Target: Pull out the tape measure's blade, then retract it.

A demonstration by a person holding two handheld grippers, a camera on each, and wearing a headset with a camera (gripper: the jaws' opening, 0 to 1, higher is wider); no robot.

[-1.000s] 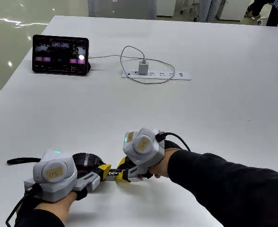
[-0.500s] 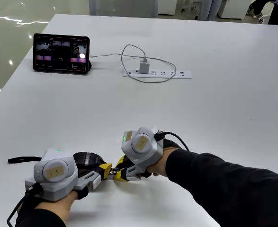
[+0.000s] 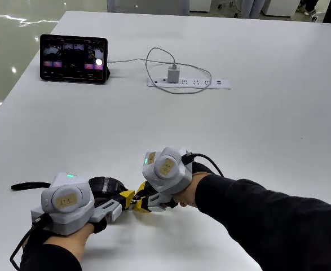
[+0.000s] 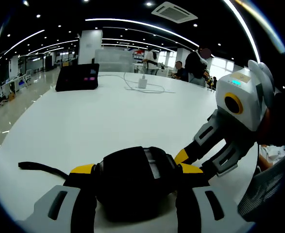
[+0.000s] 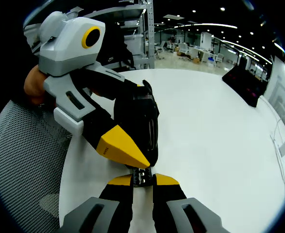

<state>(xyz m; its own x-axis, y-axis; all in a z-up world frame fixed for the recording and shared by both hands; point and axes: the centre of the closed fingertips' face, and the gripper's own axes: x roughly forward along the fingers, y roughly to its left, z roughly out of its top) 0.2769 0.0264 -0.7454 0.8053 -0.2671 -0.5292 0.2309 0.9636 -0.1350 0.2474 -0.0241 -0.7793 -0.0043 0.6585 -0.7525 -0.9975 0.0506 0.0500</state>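
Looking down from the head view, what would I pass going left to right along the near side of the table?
black strap → left tool, holding the tape measure → right tool → dark sleeve

Even overhead light floods the head view. The white table (image 3: 255, 113) reads bright, with only faint, soft-edged shadows on it around seven o'clock. Glare streaks the glossy floor (image 3: 7, 34) at ten o'clock, and one spot blows out on the tablet screen (image 3: 74, 58). Both gripper views bow strongly toward their edges, and the ceiling strip lights (image 4: 132, 22) arc at twelve o'clock. The black tape measure (image 4: 135, 182) is underexposed, with almost no detail.
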